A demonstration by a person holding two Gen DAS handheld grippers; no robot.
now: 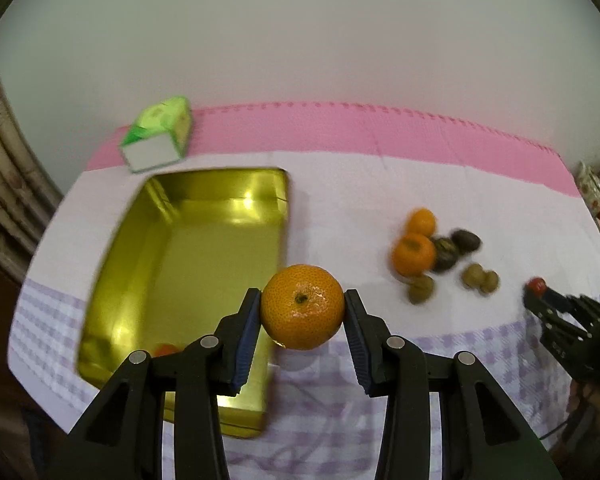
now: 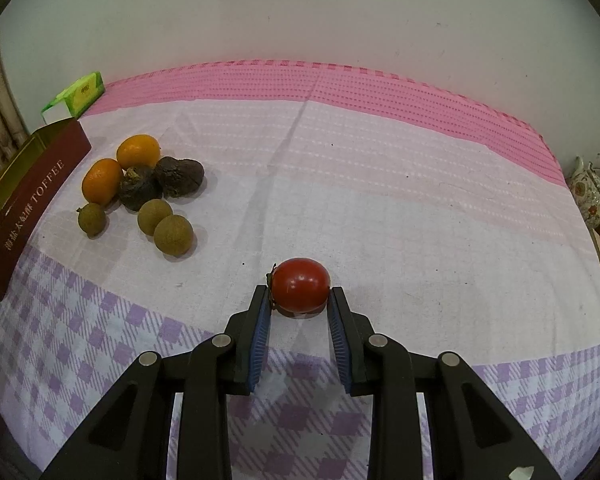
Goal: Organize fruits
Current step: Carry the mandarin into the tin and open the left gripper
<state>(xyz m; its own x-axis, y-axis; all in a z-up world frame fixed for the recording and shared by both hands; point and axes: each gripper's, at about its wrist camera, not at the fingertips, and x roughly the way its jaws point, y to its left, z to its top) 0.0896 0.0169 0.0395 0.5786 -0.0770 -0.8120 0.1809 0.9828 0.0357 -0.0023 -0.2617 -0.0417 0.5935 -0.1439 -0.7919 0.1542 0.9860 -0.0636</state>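
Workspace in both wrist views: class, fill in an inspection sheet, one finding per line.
Surface: tablecloth, pink band at back, purple checks in front.
Job's things: gold tin, open; loose pile of two mandarins, two dark wrinkled fruits and three small brown fruits.
Clutter: green tissue pack behind the tin.
Grippers: left tool shut on a mandarin beside the tin; right tool shut on a red tomato near the cloth.
Cables: nothing seen.
Surroundings: plain wall; patterned teapot at right edge.
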